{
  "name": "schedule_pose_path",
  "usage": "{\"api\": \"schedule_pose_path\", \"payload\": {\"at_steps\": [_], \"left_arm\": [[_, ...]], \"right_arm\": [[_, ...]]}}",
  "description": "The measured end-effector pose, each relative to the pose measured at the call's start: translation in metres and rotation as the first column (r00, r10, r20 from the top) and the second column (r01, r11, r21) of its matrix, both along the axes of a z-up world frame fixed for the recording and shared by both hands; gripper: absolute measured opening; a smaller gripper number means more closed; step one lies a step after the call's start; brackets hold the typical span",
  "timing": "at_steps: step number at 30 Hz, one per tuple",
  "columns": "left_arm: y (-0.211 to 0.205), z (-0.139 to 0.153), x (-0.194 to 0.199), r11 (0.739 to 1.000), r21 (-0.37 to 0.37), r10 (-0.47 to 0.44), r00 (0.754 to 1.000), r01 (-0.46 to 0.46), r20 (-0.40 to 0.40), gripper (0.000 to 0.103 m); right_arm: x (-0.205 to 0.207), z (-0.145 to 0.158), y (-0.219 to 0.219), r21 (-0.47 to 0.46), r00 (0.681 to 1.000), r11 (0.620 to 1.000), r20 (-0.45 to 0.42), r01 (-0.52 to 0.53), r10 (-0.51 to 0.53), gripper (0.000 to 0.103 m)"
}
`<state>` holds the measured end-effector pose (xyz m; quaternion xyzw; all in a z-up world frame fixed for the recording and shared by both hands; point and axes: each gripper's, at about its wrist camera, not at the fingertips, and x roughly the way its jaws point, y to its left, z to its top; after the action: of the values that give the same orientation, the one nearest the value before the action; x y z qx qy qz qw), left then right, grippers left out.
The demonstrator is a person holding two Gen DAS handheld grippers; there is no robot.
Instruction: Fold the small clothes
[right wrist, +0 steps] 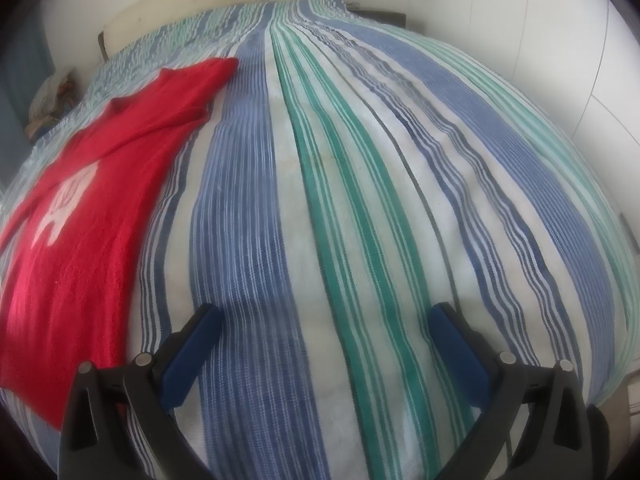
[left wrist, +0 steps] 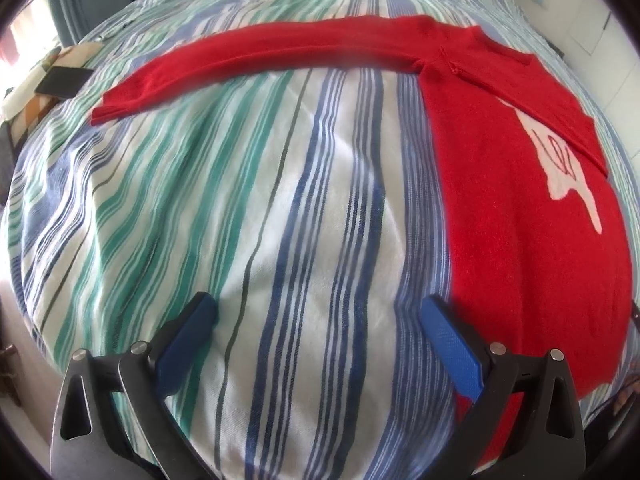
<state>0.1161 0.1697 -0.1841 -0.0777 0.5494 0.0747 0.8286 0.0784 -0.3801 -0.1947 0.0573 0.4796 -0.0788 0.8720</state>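
A red sweater (left wrist: 516, 208) with a white pattern lies flat on the striped bedspread (left wrist: 248, 208). In the left wrist view its body is at the right and one sleeve (left wrist: 256, 56) stretches far to the left. The other sleeve is folded across the body. My left gripper (left wrist: 318, 312) is open and empty, just left of the sweater's hem. In the right wrist view the sweater (right wrist: 80, 216) lies at the left. My right gripper (right wrist: 324, 324) is open and empty over the bedspread (right wrist: 360, 184), to the right of the sweater.
A phone (left wrist: 64, 82) lies on a patterned cloth at the far left edge of the bed. A cream headboard (right wrist: 224, 0) and white walls stand behind the bed. A bedside table (right wrist: 380, 16) stands at the back right.
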Motion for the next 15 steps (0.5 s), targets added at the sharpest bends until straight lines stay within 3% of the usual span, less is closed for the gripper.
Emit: {"api": "schedule_pose_path", "payload": {"at_steps": [4,10,15], "left_arm": [[0.015,0.017,-0.002,0.999,-0.046,0.017,0.999,-0.015,0.031,0.102],[0.046,0.036,0.004,0.998,-0.043,0.050,0.998,-0.048,0.049,0.102],[0.101,0.070,0.032,0.996,-0.057,0.077,0.994,-0.073,0.078,0.102]], "right_arm": [[0.000,0.000,0.000,-0.001,1.000,1.000,0.000,0.000,0.000,0.103],[0.001,0.000,0.000,-0.006,1.000,1.000,-0.002,0.002,-0.002,0.103],[0.003,0.000,0.000,-0.005,1.000,1.000,-0.013,0.003,-0.003,0.103]]}}
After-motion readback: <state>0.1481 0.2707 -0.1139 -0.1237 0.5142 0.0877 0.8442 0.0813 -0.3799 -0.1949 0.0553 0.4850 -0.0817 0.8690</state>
